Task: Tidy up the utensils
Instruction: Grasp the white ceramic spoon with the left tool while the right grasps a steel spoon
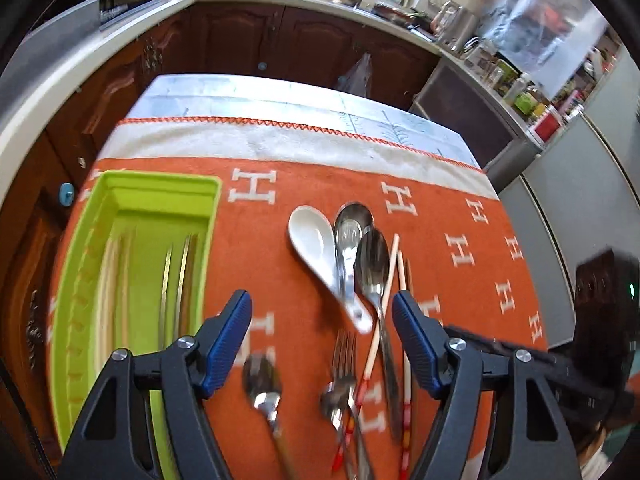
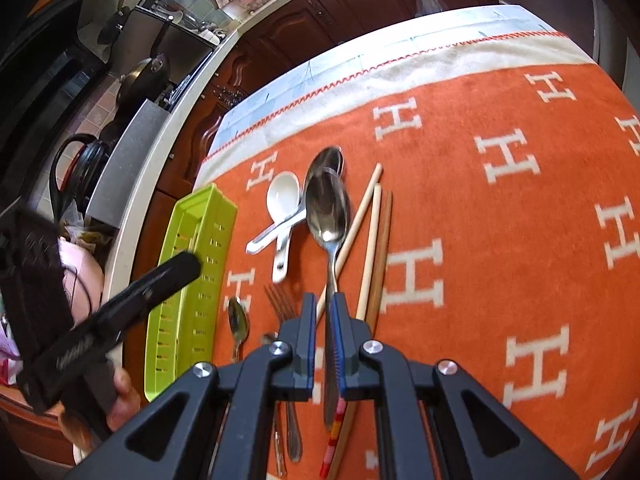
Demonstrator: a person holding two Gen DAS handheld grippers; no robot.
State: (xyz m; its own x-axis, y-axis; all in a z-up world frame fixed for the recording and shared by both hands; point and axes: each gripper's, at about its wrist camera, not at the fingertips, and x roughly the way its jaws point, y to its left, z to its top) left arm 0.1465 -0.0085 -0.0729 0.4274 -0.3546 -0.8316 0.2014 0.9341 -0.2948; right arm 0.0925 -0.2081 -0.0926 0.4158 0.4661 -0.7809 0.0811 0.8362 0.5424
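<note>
Because the right tool (image 2: 325,312) pinches only the large spoon's (image 2: 326,212) thin handle (left tool (image 1: 322,312) gaping, empty), it could swivel free before reaching the green tray (image 2: 192,280) at nine o'clock.

An orange cloth (image 1: 312,184) patterned with white H letters has a cream border stitched in orange zigzag. The tray (image 1: 160,188) is lime green, the soup spoon (image 1: 312,240) white, the other spoons (image 2: 326,210) silver, and the chopsticks (image 2: 370,248) pale with red-and-yellow banded ends.

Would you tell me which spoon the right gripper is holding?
The large metal spoon, its handle clamped in the right gripper. The white ceramic spoon and the small metal spoon lie free on the cloth.
</note>
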